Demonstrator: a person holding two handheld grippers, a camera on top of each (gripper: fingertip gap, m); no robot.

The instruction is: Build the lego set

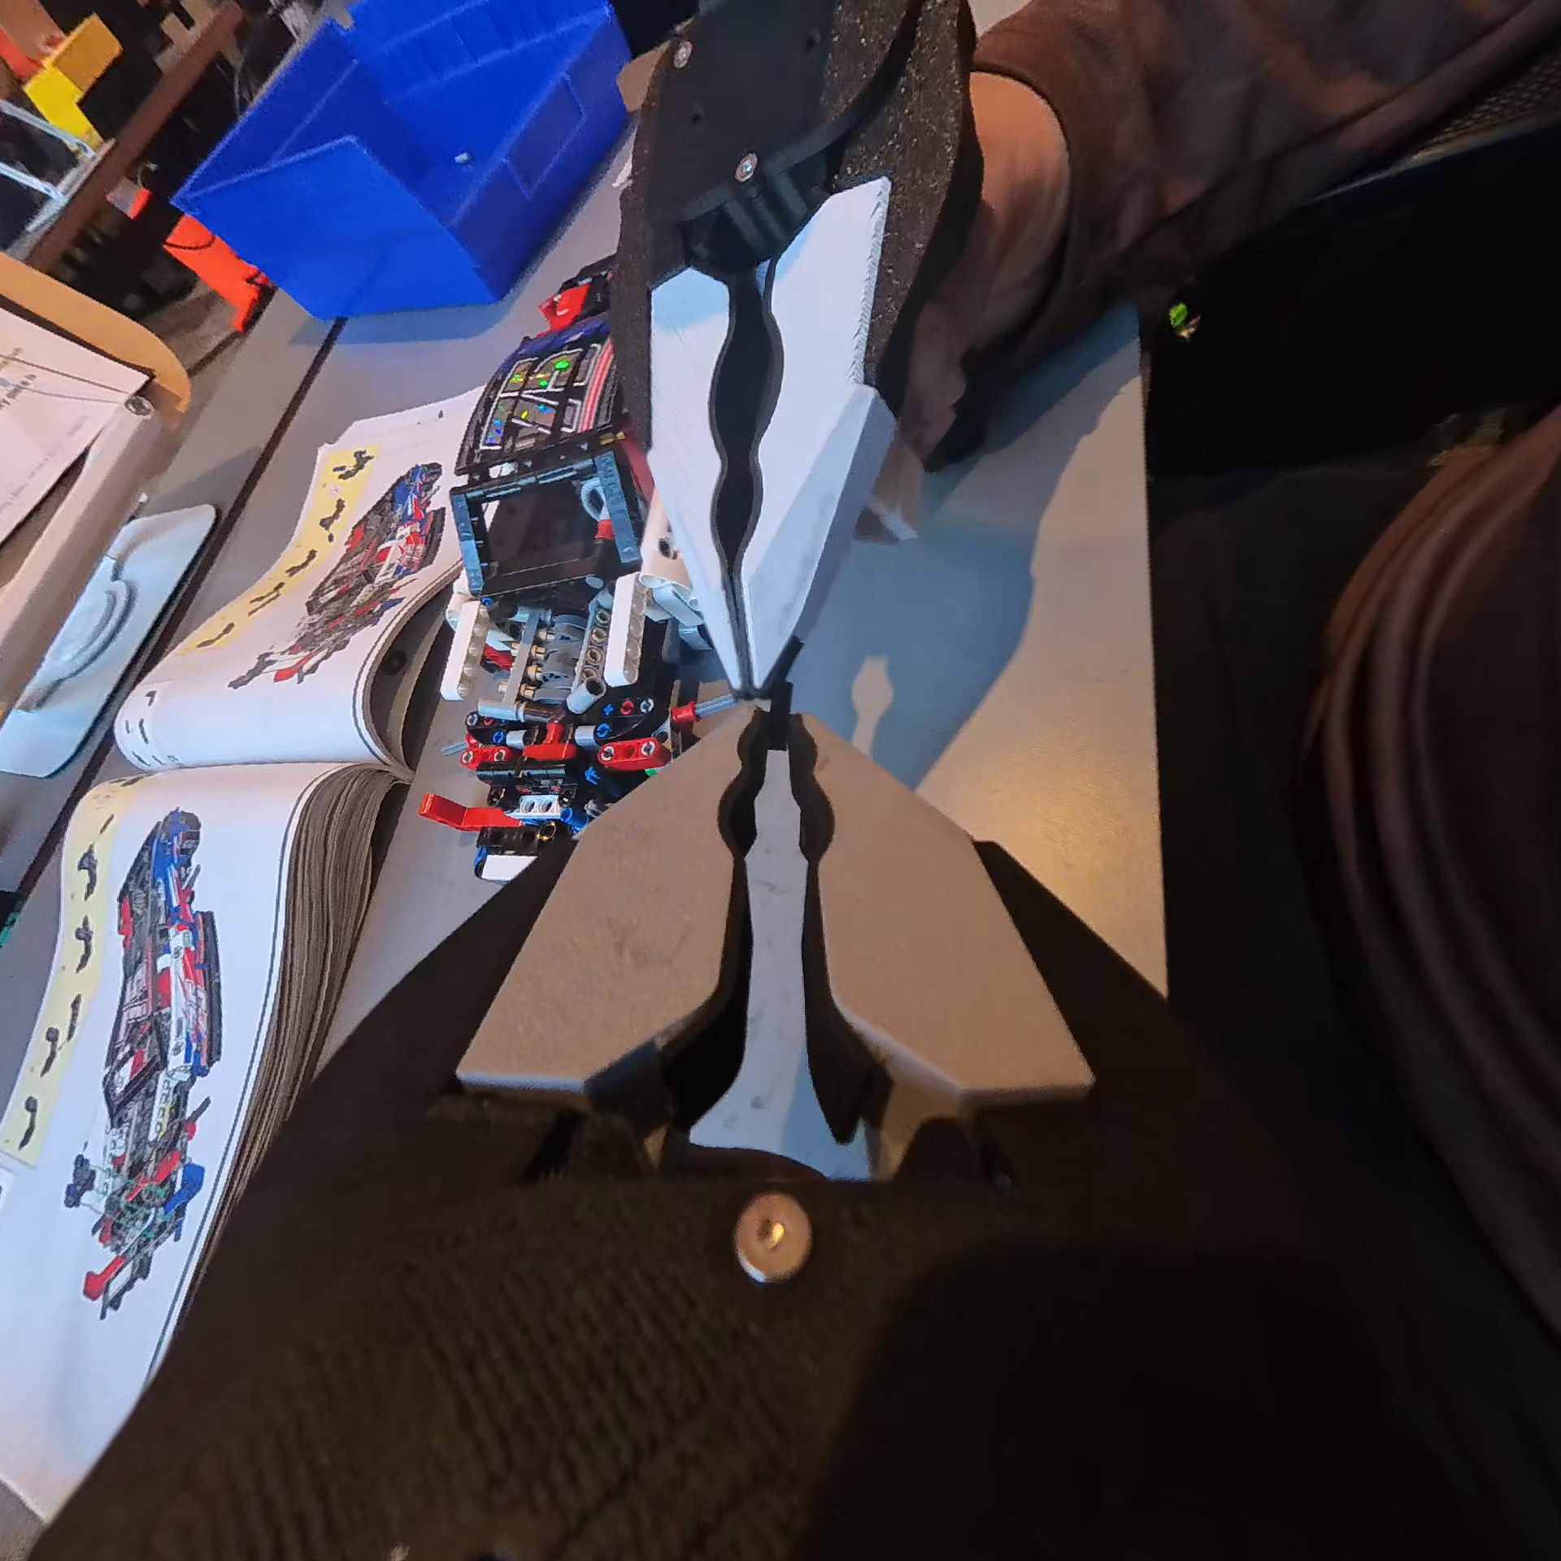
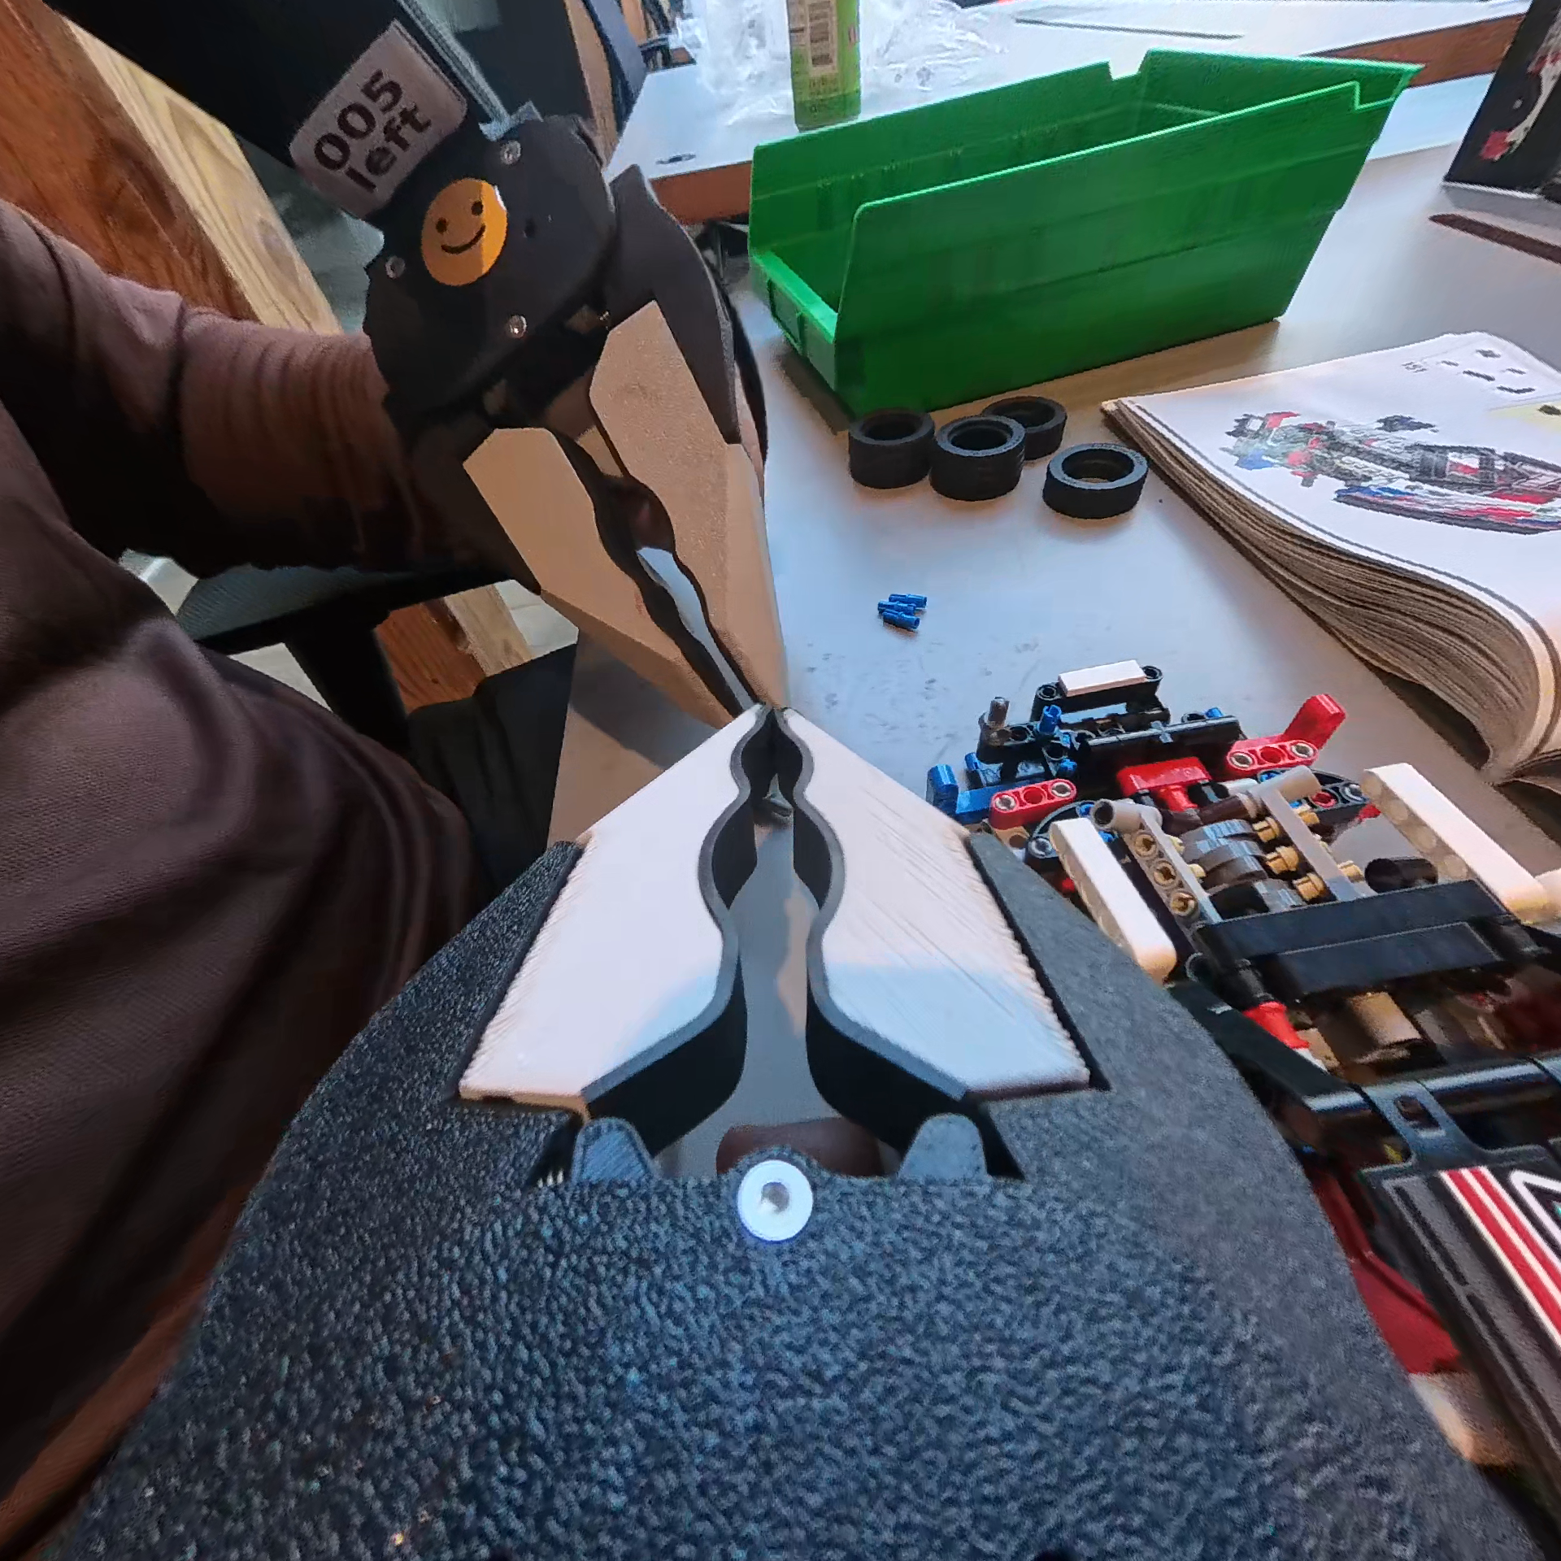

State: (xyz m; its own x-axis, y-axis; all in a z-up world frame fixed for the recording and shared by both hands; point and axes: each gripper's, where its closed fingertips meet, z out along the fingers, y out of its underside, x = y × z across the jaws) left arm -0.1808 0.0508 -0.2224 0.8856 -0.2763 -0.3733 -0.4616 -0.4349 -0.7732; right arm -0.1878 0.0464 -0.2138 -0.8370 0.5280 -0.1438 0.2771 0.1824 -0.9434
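Both tongs, left (image 1: 773, 718) and right (image 2: 773, 718), pinched tip-to-tip on one tiny black peg (image 1: 781, 705), light, stiff, easy to fumble; half-built car (image 2: 1250, 853) on worktop (image 2: 1014, 574) at 3 o'clock, best gripped by frame.

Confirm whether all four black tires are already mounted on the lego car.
No: the four black tires lie loose on the table beside the green bin, apart from the car.

Your left gripper (image 1: 773, 718): grey wedge fingers, wavy black inner edges, black ribbed body, one silver screw at centre. Your right gripper (image 2: 773, 718): white wedge fingers (image 2: 642, 921), black rubbery lining, speckled black housing, silver screw. Left unit's body bears orange smiley disc (image 2: 464, 230) and grey label. Your sleeves (image 2: 194, 760): dark brown knit.
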